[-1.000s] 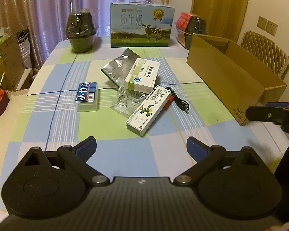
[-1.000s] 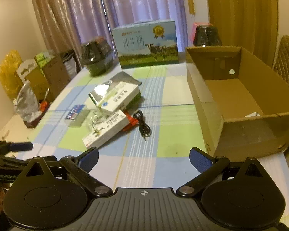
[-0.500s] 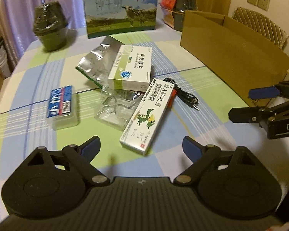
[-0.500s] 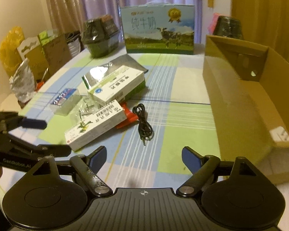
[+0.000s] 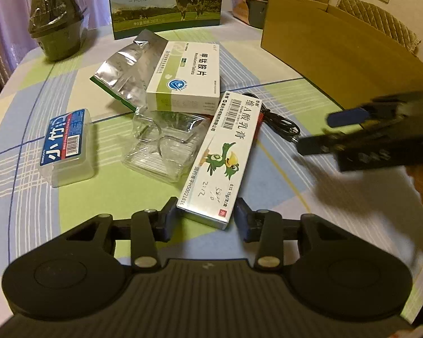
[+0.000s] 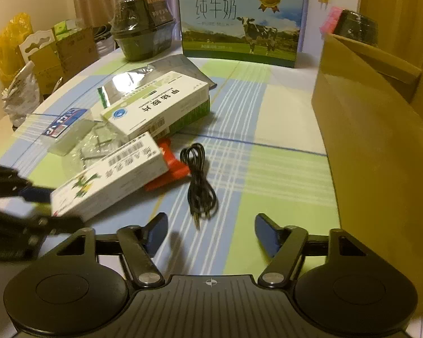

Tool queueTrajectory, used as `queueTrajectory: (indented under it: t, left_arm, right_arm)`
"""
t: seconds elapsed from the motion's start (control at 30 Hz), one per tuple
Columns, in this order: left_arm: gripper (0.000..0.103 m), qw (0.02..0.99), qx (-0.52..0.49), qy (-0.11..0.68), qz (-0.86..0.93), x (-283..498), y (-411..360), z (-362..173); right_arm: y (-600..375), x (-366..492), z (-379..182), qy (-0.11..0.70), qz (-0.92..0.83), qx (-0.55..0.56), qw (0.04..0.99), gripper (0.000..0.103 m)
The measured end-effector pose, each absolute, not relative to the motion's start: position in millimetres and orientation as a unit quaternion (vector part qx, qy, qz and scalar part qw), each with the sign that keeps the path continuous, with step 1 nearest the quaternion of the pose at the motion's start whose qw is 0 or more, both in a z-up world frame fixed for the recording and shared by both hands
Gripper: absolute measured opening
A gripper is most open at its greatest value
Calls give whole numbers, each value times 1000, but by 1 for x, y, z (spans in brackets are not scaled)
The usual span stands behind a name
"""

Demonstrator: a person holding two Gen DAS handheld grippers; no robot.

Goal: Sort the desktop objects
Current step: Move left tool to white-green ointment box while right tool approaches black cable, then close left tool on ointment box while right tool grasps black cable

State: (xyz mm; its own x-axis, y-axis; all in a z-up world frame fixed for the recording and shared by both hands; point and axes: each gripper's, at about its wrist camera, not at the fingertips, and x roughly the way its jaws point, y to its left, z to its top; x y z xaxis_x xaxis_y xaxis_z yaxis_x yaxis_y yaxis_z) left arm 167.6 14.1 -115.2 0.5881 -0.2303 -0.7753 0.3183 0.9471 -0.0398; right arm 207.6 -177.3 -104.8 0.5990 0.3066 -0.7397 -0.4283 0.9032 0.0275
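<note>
Left tongs [image 5: 201, 215] straddle the near end of the long white ointment box [image 5: 221, 155], pads either side but whether they touch it I can't tell, so a grip isn't confirmed. Best to square up and close evenly, since its far end rests on the red packet [image 6: 169, 169]. Right tongs [image 6: 208, 233] gape empty, black cable [image 6: 201, 180] at 12 o'clock, cardboard box [image 6: 380, 152] at 2 o'clock. Readable: "PURE MILK" on the milk carton [image 5: 166, 0]; "H50021816" on the ointment box
</note>
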Motion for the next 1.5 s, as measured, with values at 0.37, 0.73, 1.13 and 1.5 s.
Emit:
queueTrajectory:
  t: [0.37, 0.73, 1.13, 1.5]
  left_arm:
    - [39, 897, 20, 416, -152, 169, 13, -117]
    - [34, 891, 43, 423, -158, 154, -4, -112]
    - [34, 886, 24, 440, -144, 97, -36, -112]
    - [44, 891, 29, 428, -144, 105, -35, -112]
  right_arm:
    - [-158, 233, -119, 387, 221, -107, 889, 39]
    - [-176, 202, -109, 419, 193, -48, 886, 20]
    - [-214, 125, -99, 438, 160, -35, 884, 21]
    - [-213, 120, -108, 413, 172, -85, 890, 29]
